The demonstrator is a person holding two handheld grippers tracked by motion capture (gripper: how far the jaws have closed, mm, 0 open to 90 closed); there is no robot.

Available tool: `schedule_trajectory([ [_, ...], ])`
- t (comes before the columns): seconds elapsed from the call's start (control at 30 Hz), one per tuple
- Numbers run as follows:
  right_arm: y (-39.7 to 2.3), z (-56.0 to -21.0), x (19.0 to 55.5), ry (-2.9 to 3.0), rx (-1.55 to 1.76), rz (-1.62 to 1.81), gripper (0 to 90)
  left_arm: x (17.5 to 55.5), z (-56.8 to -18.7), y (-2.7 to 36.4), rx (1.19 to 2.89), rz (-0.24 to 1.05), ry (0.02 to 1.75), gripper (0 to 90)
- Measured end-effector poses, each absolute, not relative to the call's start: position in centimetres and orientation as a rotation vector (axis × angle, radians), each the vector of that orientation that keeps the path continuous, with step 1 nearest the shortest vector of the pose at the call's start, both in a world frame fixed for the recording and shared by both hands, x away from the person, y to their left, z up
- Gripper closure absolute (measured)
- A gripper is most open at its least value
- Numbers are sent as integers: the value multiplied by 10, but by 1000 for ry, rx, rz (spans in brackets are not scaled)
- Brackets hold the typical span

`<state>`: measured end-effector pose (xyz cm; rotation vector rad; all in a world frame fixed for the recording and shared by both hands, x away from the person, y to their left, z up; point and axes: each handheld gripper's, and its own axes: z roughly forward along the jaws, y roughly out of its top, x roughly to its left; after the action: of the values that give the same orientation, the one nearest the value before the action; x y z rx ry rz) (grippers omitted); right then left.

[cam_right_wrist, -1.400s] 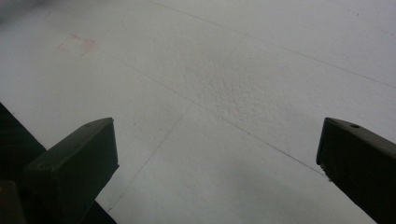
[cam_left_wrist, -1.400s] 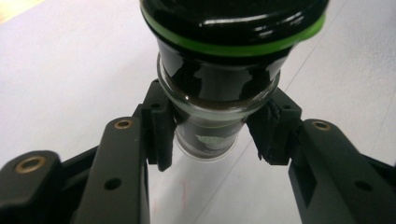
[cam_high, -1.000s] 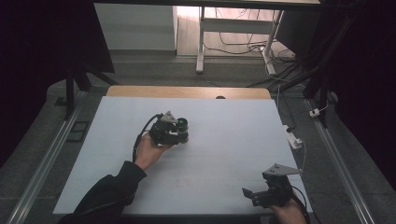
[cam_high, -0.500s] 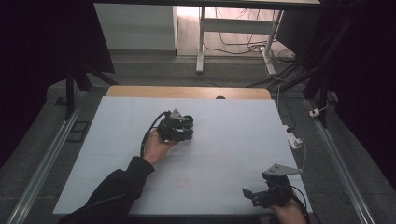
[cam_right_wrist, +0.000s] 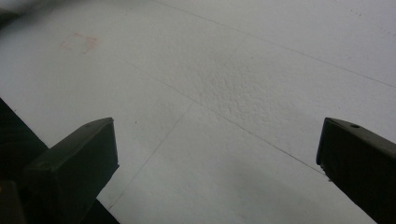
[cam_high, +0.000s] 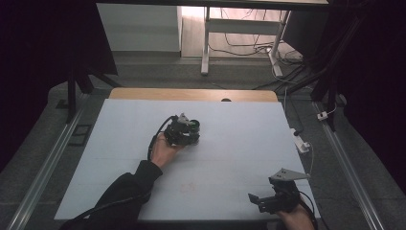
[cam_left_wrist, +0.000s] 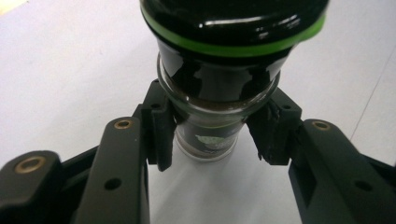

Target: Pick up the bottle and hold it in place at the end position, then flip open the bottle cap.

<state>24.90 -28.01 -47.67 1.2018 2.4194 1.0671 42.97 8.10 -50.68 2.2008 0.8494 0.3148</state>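
Observation:
A dark glass jar (cam_left_wrist: 219, 88) with a black lid and a green band sits between the pads (cam_left_wrist: 161, 128) of my left gripper (cam_left_wrist: 212, 128), which is shut on its glass body just below the lid. Seen from the high view, that left gripper (cam_high: 184, 132) is near the middle of the white table (cam_high: 239, 134), low over the surface, and the jar (cam_high: 193, 127) is a dark shape at its tip. My right gripper (cam_high: 261, 199) rests at the table's front right corner. Its jaws (cam_right_wrist: 217, 135) stand wide open over bare tabletop with nothing between them.
A wooden strip (cam_high: 191, 94) runs along the table's far edge. A white plug and cable (cam_high: 301, 143) lie off the right edge. Metal rails (cam_high: 48, 167) flank both sides. A faint red mark (cam_high: 187, 187) shows on the near tabletop.
My left hand has carried the jar to the right and slightly lower over the table. The right gripper has stayed where it was.

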Motion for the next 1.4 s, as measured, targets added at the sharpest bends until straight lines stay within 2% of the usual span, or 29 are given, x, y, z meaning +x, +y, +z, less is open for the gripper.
schedule_trajectory([
  [1.4, -266, -461, 254, 2411, 1096, 1177, 0, 430, -512, 85, 2183, 310, 805, 537],
])
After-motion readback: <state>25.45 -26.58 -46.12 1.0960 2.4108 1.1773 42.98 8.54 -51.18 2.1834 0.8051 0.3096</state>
